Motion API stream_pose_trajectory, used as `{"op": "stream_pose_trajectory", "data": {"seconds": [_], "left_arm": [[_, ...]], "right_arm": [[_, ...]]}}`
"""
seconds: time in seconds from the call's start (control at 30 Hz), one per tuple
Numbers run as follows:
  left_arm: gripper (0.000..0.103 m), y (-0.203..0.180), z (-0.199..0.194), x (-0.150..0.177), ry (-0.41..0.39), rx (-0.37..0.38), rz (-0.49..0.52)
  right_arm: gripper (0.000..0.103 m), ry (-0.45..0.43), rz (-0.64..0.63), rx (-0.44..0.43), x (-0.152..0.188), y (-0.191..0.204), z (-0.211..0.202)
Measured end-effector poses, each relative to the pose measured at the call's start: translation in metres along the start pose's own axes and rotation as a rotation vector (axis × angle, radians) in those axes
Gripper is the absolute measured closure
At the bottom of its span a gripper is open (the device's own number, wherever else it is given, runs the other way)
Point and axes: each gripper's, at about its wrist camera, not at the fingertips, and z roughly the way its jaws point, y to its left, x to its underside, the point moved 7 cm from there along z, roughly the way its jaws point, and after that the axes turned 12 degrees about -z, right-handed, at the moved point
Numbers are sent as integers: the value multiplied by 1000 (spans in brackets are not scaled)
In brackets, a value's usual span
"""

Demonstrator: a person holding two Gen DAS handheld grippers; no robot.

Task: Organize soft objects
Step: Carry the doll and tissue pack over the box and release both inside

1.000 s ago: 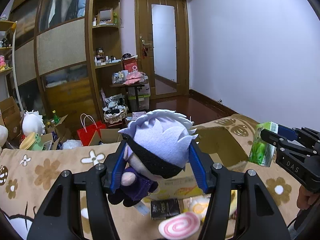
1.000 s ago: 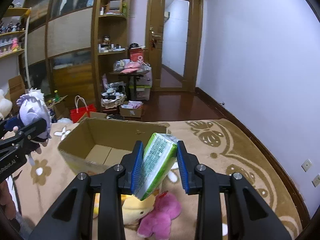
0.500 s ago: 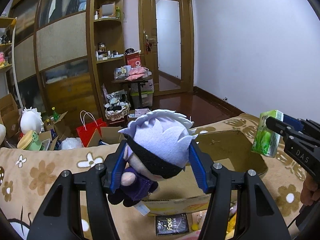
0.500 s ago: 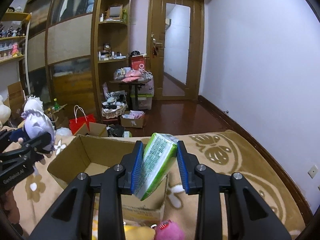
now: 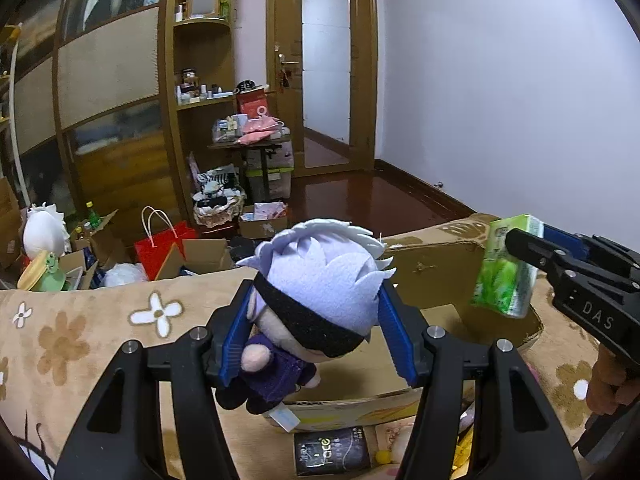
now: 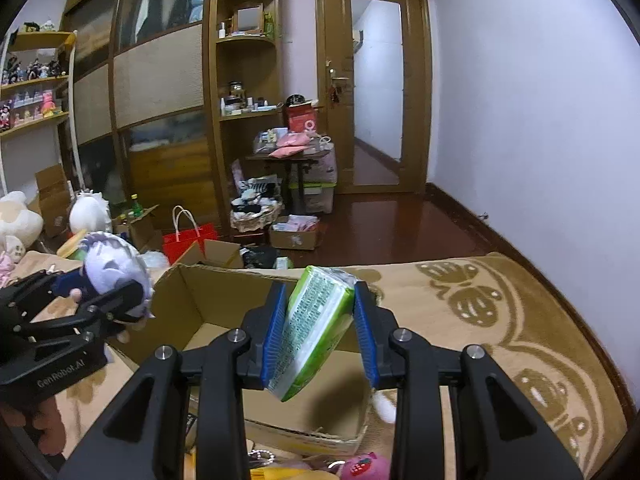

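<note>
Two grippers hold soft things above an open cardboard box (image 6: 192,292). At the centre of the left wrist view, the left gripper (image 5: 316,332) has its blue ribbed pads clamped on the head of a felt doll (image 5: 320,292): round, with spiky pale lilac hair, a black band across the eyes and a fuzzy purple body hanging below. At the right edge of that view and the centre of the right wrist view, the right gripper (image 6: 320,332) is clamped on a tissue pack (image 6: 316,328), a glossy green plastic brick with fine print on its white face, tilted with its top leaning right.

The box is plain brown corrugated board with a torn near edge, and sits on a plush tan blanket (image 5: 80,340) patterned with brown and white flowers in the left view and curled leaf shapes at the right of the right view. A black packet (image 5: 332,454) lies at the bottom of the left view, and a pink plush (image 6: 364,468) at the bottom of the right view.

Beyond the blanket lie a dark polished wood floor, a wooden wardrobe (image 6: 156,80) with woven panels, shelves, a door (image 5: 326,64), a red bag (image 5: 160,244) and pale lilac walls.

Both grippers angle downward; a hand (image 5: 608,384) grips the right one's handle at the lower right of the left view.
</note>
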Motion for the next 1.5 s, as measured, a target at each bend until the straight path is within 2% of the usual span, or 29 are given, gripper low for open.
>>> {"op": "stream_pose_trajectory", "data": {"seconds": [0.37,0.57,0.8,1.0,1.23,1.5], "left_arm": [[43,-6,5,8,12,21,28],[43,-7,1,5,-7,48,33],[43,-12,6,9,17,66,40],[36,-12,15,9,31,43,53],[22,-8,24,16,72,29,41],[14,-5,20,19,77,-5,52]], "right_arm": [[68,49,21,-39,12,2,11],[68,53,16,-49,14,5,10],[67,60,8,-67,16,7,11],[66,73,-2,-84,19,9,14],[66,84,-5,-92,23,11,17],[63,94,22,-108,25,8,17]]}}
